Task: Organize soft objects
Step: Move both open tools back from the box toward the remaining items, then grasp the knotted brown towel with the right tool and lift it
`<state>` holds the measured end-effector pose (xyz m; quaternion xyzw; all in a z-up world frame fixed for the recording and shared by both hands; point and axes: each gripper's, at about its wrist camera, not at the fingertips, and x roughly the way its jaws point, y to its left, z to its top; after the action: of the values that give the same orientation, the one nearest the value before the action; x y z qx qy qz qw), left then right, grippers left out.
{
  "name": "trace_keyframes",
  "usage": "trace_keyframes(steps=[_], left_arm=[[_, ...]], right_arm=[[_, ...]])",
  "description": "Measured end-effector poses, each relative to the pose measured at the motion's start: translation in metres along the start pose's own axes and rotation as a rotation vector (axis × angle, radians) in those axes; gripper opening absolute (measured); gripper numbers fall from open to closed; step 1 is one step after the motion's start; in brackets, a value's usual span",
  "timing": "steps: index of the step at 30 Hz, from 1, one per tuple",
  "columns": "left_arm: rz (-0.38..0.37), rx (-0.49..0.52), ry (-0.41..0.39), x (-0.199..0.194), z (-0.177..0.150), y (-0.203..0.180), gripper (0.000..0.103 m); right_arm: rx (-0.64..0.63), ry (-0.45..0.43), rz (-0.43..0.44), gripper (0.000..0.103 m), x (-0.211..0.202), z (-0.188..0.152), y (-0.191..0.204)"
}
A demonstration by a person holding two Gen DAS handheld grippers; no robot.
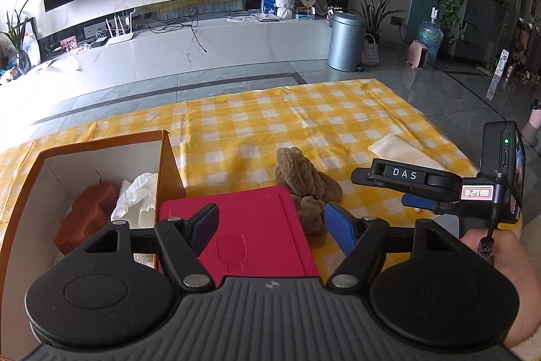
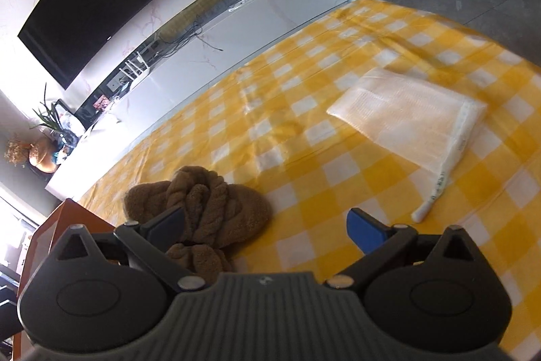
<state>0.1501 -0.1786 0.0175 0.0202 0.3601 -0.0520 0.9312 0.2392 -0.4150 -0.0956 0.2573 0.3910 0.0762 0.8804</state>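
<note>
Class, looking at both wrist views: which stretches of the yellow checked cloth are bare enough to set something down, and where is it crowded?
Free: the cloth beyond the brown plush, towards its far edge; also the strip between plush and white packet. Crowded: the near left, where orange box, red lid and plush sit close together.

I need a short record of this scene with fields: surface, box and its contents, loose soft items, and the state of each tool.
surface: yellow checked cloth
box: orange box, open top, at left
box contents: orange block; white crumpled cloth
beside box: red flat lid
loose soft items: brown braided plush; white folded pad, apart from the plush
left tool: open, empty
right tool: open, empty, near the plush
</note>
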Motion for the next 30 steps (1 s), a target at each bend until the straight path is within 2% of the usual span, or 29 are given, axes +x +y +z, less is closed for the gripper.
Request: trace_keyframes(steps=[4, 6, 9, 14, 16, 20, 22, 24, 25, 27, 30], left_arm=[[0.094, 0.019, -0.04, 0.007, 0.006, -0.007, 0.084], [0.118, 0.04, -0.048, 0.008, 0.007, -0.008, 0.084], [0.148, 0.042, -0.072, 0.006, 0.006, -0.006, 0.084], [0.149, 0.048, -0.064, 0.008, 0.007, -0.002, 0.084], [0.147, 0.052, -0.059, 0.008, 0.006, 0.0, 0.084], [0.14, 0.063, -0.057, 0.006, 0.005, 0.004, 0.084], [0.144, 0.067, -0.056, 0.005, 0.004, 0.006, 0.084], [0.141, 0.067, -0.048, 0.006, 0.003, 0.008, 0.084], [0.13, 0.065, -0.035, 0.007, 0.002, 0.009, 0.084], [0.108, 0.052, -0.012, 0.008, 0.001, 0.012, 0.084], [0.1, 0.046, 0.001, 0.006, -0.002, 0.016, 0.084]], right_arm=[[0.038, 0.051, 0.038, 0.1, 0.013, -0.004, 0.008], [0.103, 0.091, 0.087, 0.1, 0.023, -0.01, 0.009], [0.223, 0.158, 0.104, 0.1, 0.037, -0.016, 0.006], [0.341, 0.191, 0.18, 0.099, 0.046, -0.02, 0.005], [0.366, 0.213, 0.212, 0.093, 0.05, -0.023, 0.008], [0.351, 0.211, 0.191, 0.092, 0.054, -0.026, 0.019], [0.334, 0.213, 0.189, 0.085, 0.056, -0.026, 0.024], [0.306, 0.221, 0.17, 0.066, 0.059, -0.028, 0.026], [0.279, 0.214, 0.165, 0.065, 0.058, -0.028, 0.029], [0.215, 0.209, 0.162, 0.055, 0.055, -0.028, 0.032], [0.186, 0.189, 0.145, 0.047, 0.042, -0.022, 0.028]])
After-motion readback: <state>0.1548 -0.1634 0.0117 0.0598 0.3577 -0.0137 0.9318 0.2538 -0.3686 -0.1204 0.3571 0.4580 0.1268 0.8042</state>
